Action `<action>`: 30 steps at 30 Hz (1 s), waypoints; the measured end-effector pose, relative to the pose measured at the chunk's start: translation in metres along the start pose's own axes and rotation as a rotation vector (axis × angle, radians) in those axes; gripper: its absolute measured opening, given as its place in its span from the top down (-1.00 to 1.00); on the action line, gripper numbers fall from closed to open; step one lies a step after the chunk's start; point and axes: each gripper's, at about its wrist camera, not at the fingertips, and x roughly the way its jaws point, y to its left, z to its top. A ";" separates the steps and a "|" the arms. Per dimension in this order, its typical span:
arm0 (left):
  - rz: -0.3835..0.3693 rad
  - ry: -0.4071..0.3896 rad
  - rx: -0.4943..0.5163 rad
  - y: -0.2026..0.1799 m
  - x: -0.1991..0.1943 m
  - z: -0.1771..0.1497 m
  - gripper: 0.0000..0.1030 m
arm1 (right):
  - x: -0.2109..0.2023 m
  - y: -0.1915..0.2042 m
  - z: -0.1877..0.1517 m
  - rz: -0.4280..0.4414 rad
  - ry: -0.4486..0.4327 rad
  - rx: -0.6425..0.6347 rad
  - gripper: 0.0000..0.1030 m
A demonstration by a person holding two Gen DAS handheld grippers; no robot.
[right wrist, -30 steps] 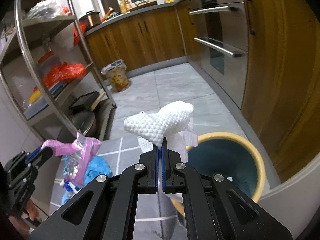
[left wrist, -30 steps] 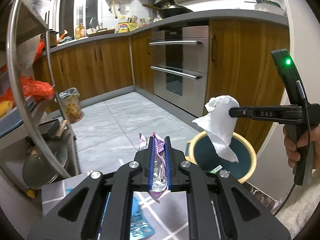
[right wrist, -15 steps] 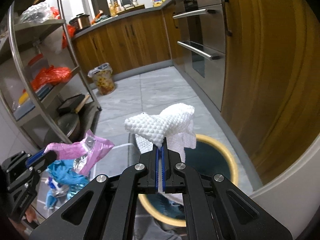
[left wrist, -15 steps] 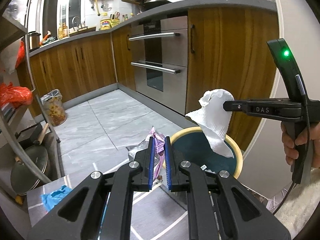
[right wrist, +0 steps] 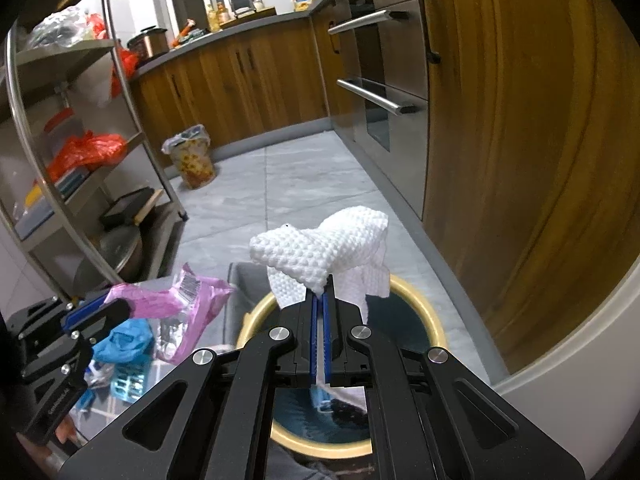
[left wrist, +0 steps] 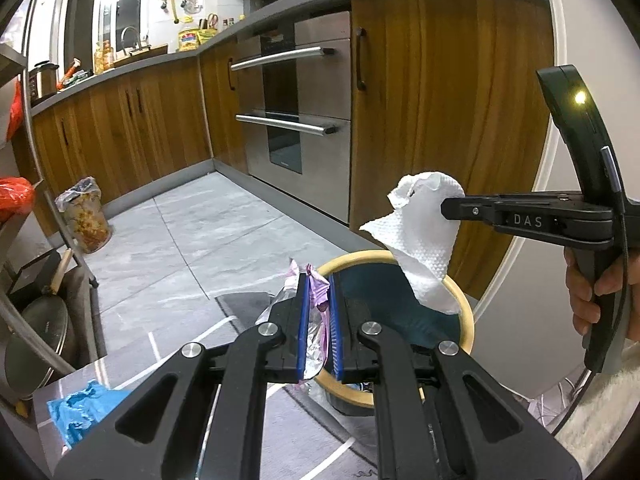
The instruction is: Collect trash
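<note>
Right wrist view: showed right gripper (right wrist: 320, 312) pinching paper towel (right wrist: 324, 252) above bin (right wrist: 434, 322); left gripper (right wrist: 116, 308) clamping pink wrapper (right wrist: 180, 300) at nine o'clock (outside rim). Best released once centred over opening.

Grippers: 2 — left gripper (left wrist: 319, 316), right gripper (right wrist: 320, 334)
Paper towels (right wrist: 324, 250): 1
Pink wrappers (right wrist: 176, 300): 1
Blue bags (left wrist: 82, 410): 1
Yellow-rimmed bins (right wrist: 432, 322): 1
Patterned bins (right wrist: 192, 158): 1
Shelf racks (right wrist: 72, 128): 1
Oven handles (left wrist: 282, 58): 2
</note>
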 end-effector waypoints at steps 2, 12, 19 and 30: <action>-0.011 0.010 0.000 -0.003 0.006 -0.001 0.82 | 0.004 -0.007 -0.001 -0.006 0.007 0.013 0.93; -0.068 0.035 0.017 -0.019 0.026 -0.002 0.82 | 0.027 -0.020 -0.006 0.007 0.045 0.065 0.93; -0.097 0.085 -0.006 -0.023 0.047 -0.009 0.82 | 0.036 -0.027 -0.008 0.013 0.050 0.091 0.93; -0.119 0.132 -0.006 -0.038 0.077 -0.014 0.82 | 0.060 -0.028 -0.014 -0.008 0.119 0.082 0.93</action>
